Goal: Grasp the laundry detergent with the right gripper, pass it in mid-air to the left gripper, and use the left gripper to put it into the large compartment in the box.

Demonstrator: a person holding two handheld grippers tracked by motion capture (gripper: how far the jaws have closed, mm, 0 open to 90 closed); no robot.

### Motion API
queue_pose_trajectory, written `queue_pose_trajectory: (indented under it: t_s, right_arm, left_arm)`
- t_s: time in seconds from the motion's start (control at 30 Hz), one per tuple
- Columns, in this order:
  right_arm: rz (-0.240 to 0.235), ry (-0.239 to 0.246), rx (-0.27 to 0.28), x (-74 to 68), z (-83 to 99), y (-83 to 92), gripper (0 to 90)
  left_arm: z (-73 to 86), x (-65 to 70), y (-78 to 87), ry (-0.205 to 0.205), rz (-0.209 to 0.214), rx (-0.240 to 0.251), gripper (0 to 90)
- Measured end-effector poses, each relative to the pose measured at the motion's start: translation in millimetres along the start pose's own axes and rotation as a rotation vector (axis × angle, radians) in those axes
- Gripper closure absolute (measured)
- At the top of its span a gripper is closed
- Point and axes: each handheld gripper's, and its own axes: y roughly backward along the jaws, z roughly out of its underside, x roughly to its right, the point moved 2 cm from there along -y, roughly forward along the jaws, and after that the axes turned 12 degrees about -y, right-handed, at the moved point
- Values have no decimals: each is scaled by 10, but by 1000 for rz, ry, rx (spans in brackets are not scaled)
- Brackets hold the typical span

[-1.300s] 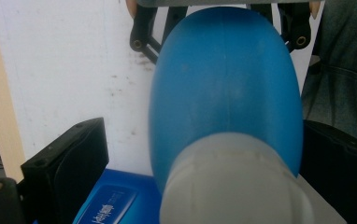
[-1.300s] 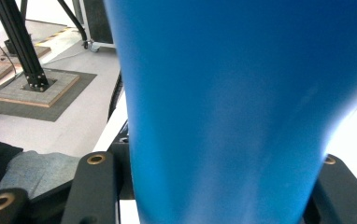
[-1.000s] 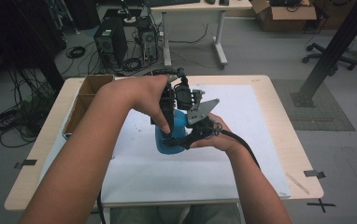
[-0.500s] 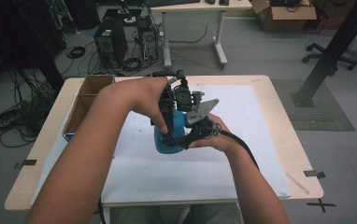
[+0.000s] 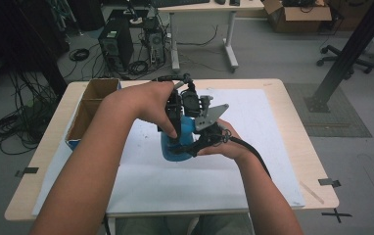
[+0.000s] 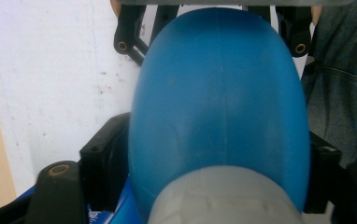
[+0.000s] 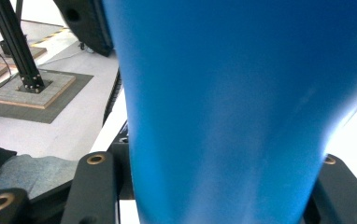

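So both grippers are on the blue plastic bottle (image 5: 177,142), which sits roughly mid-table over the white sheet (image 5: 253,122), held up between the two hands. The right gripper (image 5: 202,139) is clamped on the lower body from the side; in the right gripper view the blue wall (image 7: 232,112) is wedged tight between its black jaws. The left gripper (image 5: 177,115) comes at it from above, and its jaws have just been closing around the top end of the bottle. In the left gripper view the pale cap (image 6: 218,198) and the rounded shoulder (image 6: 218,93) sit right between the jaws, which look to be touching the sides now, so I'd call that a grip on the bottle's top.

Handling guess: it looks light, smooth and a bit slippery, with a thin wall that could dent if squeezed hard. The narrower neck by the cap seems the safest spot for a hold, with the fat body being what the other claw steadies.

View differences: the high view gives the layout, including the open cardboard box (image 5: 92,105) at the table's left edge, but hands hide the contact. The gripper views show the contact up close, and the left one shows the cap.
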Motion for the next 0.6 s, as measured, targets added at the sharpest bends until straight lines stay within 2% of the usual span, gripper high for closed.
queue_pose_trajectory:
  t_s: [0.23, 0.27, 0.3, 0.6]
  right_arm:
    - [9, 2, 3, 1, 1, -2, 453]
    - [11, 1, 2, -1, 1, -5, 453]
    - [14, -4, 2, -2, 2, -7, 453]
    - [13, -5, 12, -2, -4, -5, 452]
  left_arm:
    - [-11, -4, 1, 4, -8, -9, 302]
    - [-13, -6, 8, 1, 11, -2, 328]
    - [-20, -6, 5, -4, 7, 3, 381]
    - [-20, -14, 21, -2, 15, -8, 389]
